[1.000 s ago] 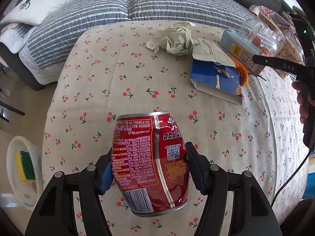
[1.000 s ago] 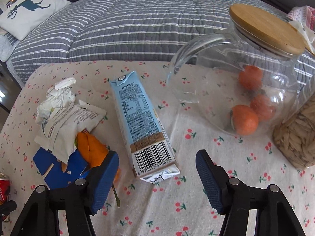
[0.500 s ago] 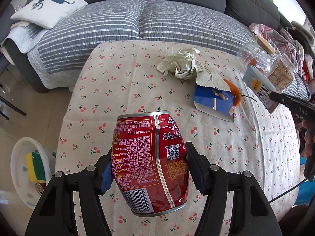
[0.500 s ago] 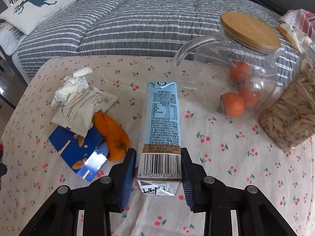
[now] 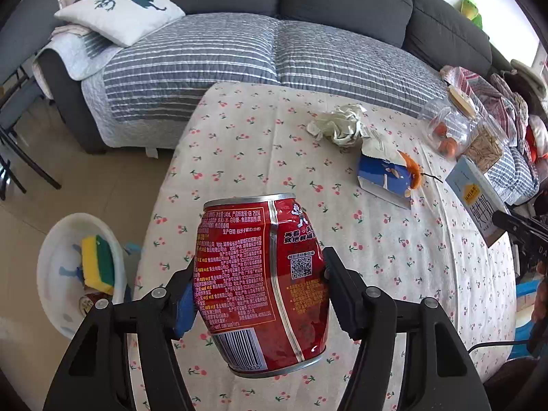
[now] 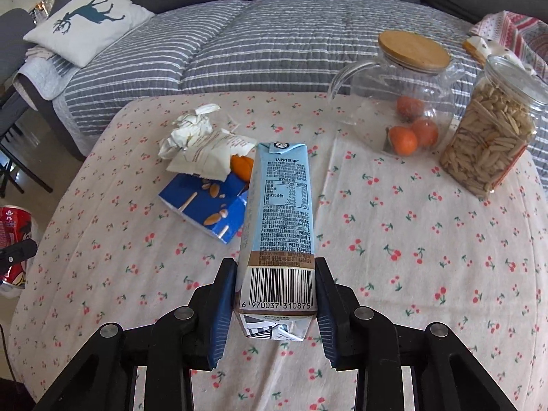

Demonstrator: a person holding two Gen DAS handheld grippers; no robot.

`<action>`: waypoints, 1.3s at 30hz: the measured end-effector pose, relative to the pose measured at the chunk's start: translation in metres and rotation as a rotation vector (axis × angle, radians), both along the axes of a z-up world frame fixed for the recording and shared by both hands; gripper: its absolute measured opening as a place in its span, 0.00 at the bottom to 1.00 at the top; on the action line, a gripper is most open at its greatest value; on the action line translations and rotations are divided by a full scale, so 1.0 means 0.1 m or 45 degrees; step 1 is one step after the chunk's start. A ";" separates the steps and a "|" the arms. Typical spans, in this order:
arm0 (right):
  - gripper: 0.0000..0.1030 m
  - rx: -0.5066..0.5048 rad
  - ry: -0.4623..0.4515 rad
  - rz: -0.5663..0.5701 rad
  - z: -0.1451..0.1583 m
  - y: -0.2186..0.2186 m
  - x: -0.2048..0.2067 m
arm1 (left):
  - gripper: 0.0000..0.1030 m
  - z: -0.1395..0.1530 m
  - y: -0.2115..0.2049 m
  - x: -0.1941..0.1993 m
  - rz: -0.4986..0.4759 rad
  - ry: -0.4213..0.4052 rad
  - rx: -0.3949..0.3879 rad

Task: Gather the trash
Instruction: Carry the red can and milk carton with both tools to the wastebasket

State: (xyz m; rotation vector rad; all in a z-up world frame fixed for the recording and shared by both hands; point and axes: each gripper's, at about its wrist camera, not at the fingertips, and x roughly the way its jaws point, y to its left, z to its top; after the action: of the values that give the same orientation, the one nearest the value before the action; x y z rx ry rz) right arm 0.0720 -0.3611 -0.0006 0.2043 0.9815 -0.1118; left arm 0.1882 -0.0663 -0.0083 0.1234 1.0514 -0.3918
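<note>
My left gripper [image 5: 258,287] is shut on a dented red drink can [image 5: 262,274] and holds it above the near left part of the table; the can also shows in the right wrist view [image 6: 13,239]. My right gripper [image 6: 275,294] is shut on a light blue milk carton [image 6: 279,219], lifted off the cloth; it also shows in the left wrist view [image 5: 474,195]. On the table lie a crumpled white tissue [image 6: 188,130], a torn snack wrapper [image 6: 210,156], orange peel [image 6: 241,167] and a flattened blue box [image 6: 209,205].
The table [image 6: 394,239] has a cherry-print cloth. At its far right stand a glass pot with oranges [image 6: 404,102] and a jar of seeds [image 6: 489,137]. A striped sofa [image 5: 239,54] lies behind. A white basin with a sponge [image 5: 78,267] sits on the floor at left.
My right gripper closed on the milk carton and lifted it. My left gripper rose and pulled back with the can, so more floor and sofa show.
</note>
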 end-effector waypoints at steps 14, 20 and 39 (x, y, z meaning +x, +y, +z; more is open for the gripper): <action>0.37 -0.007 -0.007 0.164 0.01 0.67 -0.10 | 0.65 0.01 0.94 0.01 0.172 -0.009 -0.020; 0.37 -0.004 -0.005 0.213 -0.01 0.90 0.01 | 0.65 -0.04 1.32 0.05 0.260 0.000 -0.023; 0.37 0.024 -0.012 0.425 -0.10 1.75 0.32 | 0.66 -0.54 2.54 0.50 0.605 0.084 -0.017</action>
State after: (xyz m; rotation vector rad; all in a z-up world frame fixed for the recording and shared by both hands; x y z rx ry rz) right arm 0.1045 -0.1857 -0.0110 0.0565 0.9947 0.2037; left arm 0.2384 0.1877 -0.0625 -0.1525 1.1048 0.0280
